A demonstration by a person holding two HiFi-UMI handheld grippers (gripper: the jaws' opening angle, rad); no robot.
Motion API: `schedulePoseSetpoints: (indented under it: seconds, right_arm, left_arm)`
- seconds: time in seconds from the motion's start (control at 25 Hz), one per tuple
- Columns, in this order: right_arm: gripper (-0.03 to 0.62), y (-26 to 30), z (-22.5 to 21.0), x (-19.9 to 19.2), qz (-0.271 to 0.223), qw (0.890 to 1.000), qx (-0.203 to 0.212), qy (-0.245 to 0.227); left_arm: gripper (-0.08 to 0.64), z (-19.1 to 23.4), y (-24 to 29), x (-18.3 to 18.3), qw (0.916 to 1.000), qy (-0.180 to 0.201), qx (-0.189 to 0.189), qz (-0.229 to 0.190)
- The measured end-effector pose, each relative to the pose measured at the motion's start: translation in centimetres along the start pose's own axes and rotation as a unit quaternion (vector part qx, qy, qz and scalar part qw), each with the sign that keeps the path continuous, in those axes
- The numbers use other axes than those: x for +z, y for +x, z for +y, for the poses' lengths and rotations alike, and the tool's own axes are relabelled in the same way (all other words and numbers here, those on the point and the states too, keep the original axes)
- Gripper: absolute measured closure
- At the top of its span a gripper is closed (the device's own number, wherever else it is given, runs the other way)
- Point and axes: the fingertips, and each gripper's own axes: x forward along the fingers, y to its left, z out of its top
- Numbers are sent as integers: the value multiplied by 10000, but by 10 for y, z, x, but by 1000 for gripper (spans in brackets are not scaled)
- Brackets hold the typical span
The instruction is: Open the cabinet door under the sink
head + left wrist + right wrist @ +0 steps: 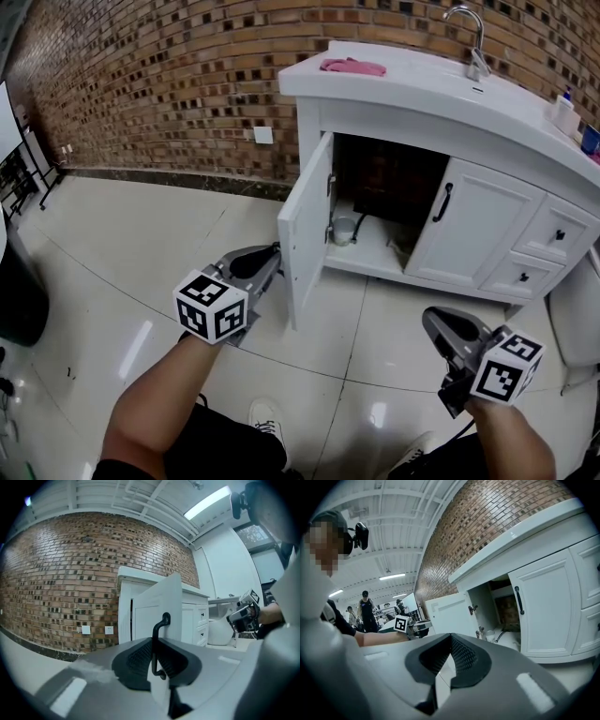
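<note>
Left gripper point(157, 654) clamped on handle point(162, 620) of door point(306, 223), which stands open just ahead of it. Right gripper point(449, 657) jaws together, empty, well apart to door's right.

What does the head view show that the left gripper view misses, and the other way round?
Only the head view shows the pink cloth and the tap on the sink top, and the inside of the cabinet with a small cup in it. Only the left gripper view shows the black door handle close up, clamped between the jaws of the left gripper, plus a ceiling light. Both show the open white door, the brick wall and the right gripper.
</note>
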Motion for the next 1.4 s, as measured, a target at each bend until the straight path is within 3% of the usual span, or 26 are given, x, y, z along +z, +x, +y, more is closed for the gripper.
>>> schedulePoseSetpoints:
  seconds: [0.24, 0.6, 0.92, 1.0, 1.12, 1.24, 1.4]
  right_arm:
    - [588, 3, 1, -1, 13, 10000, 39, -15]
    - [588, -3, -3, 2, -67, 10000, -53, -32]
    - [588, -24, -18, 3, -183, 9989, -435, -69]
    - [588, -30, -17, 4, -225, 9984, -505, -78]
    - [588, -36, -15, 4, -245, 9979, -592, -118]
    - [588, -43, -16, -2, -196, 9972, -706, -134]
    - [588, -53, -16, -4, -171, 9964, -821, -133]
  left_arm:
    - [526, 14, -4, -2, 9998, -43, 171, -5]
    - [520, 13, -11, 1, 9999, -59, 126, 49]
    - [552, 2, -46, 55, 9964, -479, 401, -571]
    - [552, -27, -49, 78, 9954, -482, 151, -817]
    - [554, -95, -42, 99, 9924, -290, -726, -951]
    - [552, -153, -18, 80, 9874, -237, -1483, -495]
    - [553, -196, 13, 36, 9795, -244, -1990, 196]
